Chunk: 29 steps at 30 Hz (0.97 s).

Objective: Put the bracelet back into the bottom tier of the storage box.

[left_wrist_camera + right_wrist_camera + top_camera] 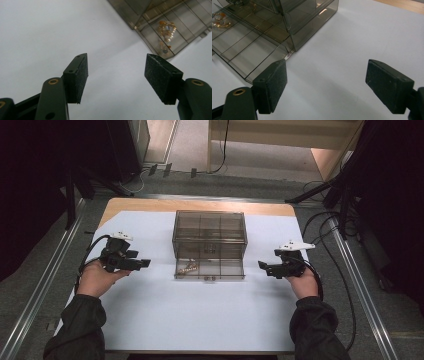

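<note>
Left gripper at frame left, right gripper at frame right — both hand-held, jaws wide apart, pointing inward, gripping nothing.

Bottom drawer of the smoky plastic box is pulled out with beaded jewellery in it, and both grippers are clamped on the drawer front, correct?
Not quite. The drawer is out with the jewellery inside, but both gripper views show open jaws holding nothing: left gripper, right gripper.

**Around the white sheet**

A white sheet covers most of the wooden surface, whose bare edge shows beyond the sheet's far side. Metal rails flank the sheet on both sides. Black cables lie on the grey floor right of the sheet.
</note>
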### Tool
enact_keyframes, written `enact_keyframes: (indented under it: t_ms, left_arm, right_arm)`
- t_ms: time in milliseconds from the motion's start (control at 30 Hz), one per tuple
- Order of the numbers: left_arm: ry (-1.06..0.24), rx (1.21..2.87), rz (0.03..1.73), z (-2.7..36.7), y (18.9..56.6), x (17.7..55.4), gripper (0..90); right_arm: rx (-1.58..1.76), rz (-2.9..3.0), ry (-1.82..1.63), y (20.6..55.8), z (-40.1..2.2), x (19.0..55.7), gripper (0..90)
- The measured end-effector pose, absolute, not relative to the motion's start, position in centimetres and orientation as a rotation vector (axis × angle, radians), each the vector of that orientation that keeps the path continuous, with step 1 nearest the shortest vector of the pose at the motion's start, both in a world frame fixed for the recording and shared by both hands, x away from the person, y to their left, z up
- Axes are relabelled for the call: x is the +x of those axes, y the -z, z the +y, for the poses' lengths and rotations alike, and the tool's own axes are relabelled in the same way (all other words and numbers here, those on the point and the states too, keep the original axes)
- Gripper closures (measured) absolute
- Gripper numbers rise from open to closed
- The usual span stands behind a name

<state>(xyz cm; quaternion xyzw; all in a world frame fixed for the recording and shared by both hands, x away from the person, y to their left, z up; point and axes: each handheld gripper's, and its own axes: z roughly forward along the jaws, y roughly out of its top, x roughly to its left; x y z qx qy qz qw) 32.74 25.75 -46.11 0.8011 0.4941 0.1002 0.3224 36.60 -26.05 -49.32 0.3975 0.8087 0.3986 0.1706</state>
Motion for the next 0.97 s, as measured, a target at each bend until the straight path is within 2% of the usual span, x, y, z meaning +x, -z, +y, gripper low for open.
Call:
enact_keyframes:
  t_ms: [100, 567, 967]
  left_arm:
    - [-0.255, 2.059, 1.337, 26.1, 46.1, 32.7, 33.7]
    - [-0.254, 2.017, 1.390, 28.3, 46.3, 32.5, 31.7]
    - [-0.299, 2.007, 1.381, 27.8, 47.5, 32.7, 29.9]
  right_arm:
    - [1.128, 2.294, -1.134, 49.3, -26.0, 36.6, 18.8]
    - [1.128, 2.295, -1.133, 49.3, -26.0, 36.7, 18.9]
    - [1.124, 2.299, -1.129, 49.4, -25.9, 36.7, 19.3]
